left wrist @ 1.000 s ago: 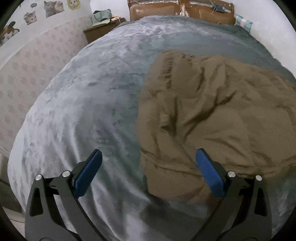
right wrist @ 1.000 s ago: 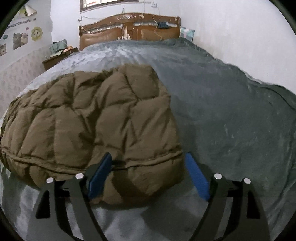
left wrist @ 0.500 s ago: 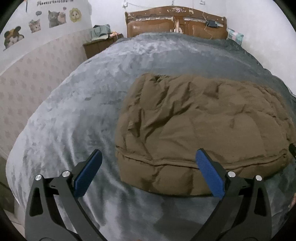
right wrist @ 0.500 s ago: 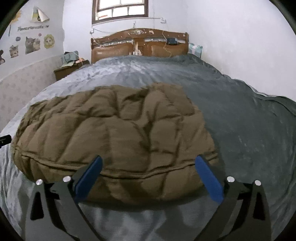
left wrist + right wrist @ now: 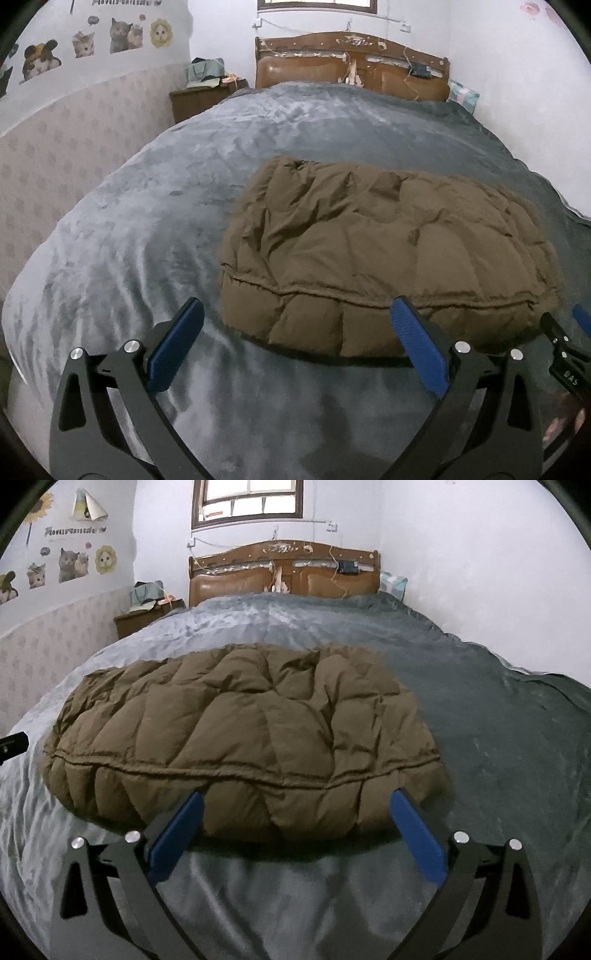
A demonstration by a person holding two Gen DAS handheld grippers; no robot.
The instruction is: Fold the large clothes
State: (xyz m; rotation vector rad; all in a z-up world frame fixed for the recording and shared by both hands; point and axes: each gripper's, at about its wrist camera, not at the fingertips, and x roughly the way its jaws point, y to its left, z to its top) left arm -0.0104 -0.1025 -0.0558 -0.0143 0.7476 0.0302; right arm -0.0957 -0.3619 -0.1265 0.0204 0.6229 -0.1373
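Now, folded brown quilted jacket [image 5: 240, 738] lying as a puffy bundle on grey blanket [image 5: 498, 720], roughly mid-bed, seamed hem edge turned toward the cameras. Right gripper [image 5: 295, 834] held just short of that hem, blue pads [image 5: 177, 834] spread wide; jaws just finished opening, nothing pinched between them, only the near edge of the bundle seen past the gap. Left gripper [image 5: 299, 347] likewise wide apart over bare blanket [image 5: 129, 258], its right pad [image 5: 419, 350] lined up with the left end of jacket [image 5: 388, 258], not pressing on it. Tip of the right gripper's frame [image 5: 565, 354] peeking in at the right edge of the left wrist view, near the bundle's corner; part of a hand blurred below it. Far end: wooden headboard [image 5: 284, 572], window [image 5: 251, 502] above, nightstand [image 5: 147, 616] at left with clutter on top, cat stickers [image 5: 74, 563] on the left wall.
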